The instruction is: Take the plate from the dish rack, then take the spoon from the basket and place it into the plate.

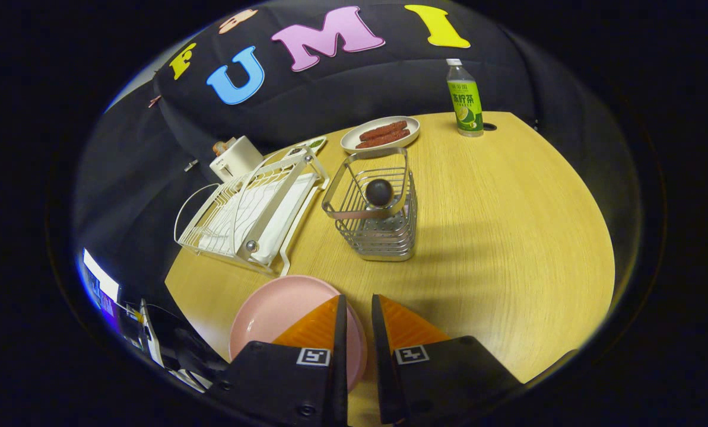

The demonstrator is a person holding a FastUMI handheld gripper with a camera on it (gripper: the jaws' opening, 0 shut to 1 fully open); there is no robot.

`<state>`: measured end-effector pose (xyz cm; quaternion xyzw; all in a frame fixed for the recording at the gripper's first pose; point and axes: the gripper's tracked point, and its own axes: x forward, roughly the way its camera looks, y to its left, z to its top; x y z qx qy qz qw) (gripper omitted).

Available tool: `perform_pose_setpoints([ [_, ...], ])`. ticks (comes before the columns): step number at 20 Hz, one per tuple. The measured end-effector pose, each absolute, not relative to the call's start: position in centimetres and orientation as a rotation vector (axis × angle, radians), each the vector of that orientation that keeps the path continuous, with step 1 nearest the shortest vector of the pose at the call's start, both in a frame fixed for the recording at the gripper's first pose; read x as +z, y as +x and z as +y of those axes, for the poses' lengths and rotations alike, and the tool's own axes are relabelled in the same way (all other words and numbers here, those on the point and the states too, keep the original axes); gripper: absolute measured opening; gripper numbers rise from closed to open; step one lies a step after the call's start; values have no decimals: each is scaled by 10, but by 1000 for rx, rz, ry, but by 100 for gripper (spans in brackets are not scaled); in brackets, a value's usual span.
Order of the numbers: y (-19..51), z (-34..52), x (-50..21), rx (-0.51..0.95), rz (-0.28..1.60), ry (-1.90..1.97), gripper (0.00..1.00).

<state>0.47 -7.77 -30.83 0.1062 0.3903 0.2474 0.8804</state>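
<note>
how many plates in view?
2. The pink plate lies on the table under the gripper, whose fingers are nearly closed on nothing. The white plate with sausages sits beyond the wire basket, near the bottle.

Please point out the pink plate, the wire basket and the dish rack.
pink plate (270, 314): gripper view, bare inner surface.
wire basket (383, 240): gripper view, front wall.
dish rack (253, 207): gripper view, middle wires.
</note>
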Motion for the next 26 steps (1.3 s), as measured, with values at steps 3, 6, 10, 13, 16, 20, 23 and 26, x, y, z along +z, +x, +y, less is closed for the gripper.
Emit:
perform_pose_setpoints([
  [3, 8, -86, -299, 510, 749, 195, 61],
  [6, 15, -96, -275, 512, 615, 144, 95],
  [10, 27, -101, -243, 510, 438, 56, 99],
  [13, 39, -96, -226, 515, 318, 10, 98],
  [16, 53, -86, -229, 526, 276, -6, 99],
  [20, 80, -79, -237, 495, 222, -34, 99],
  [23, 92, -76, -250, 477, 234, -37, 97],
  [26, 101, -75, -243, 472, 179, -52, 61],
])
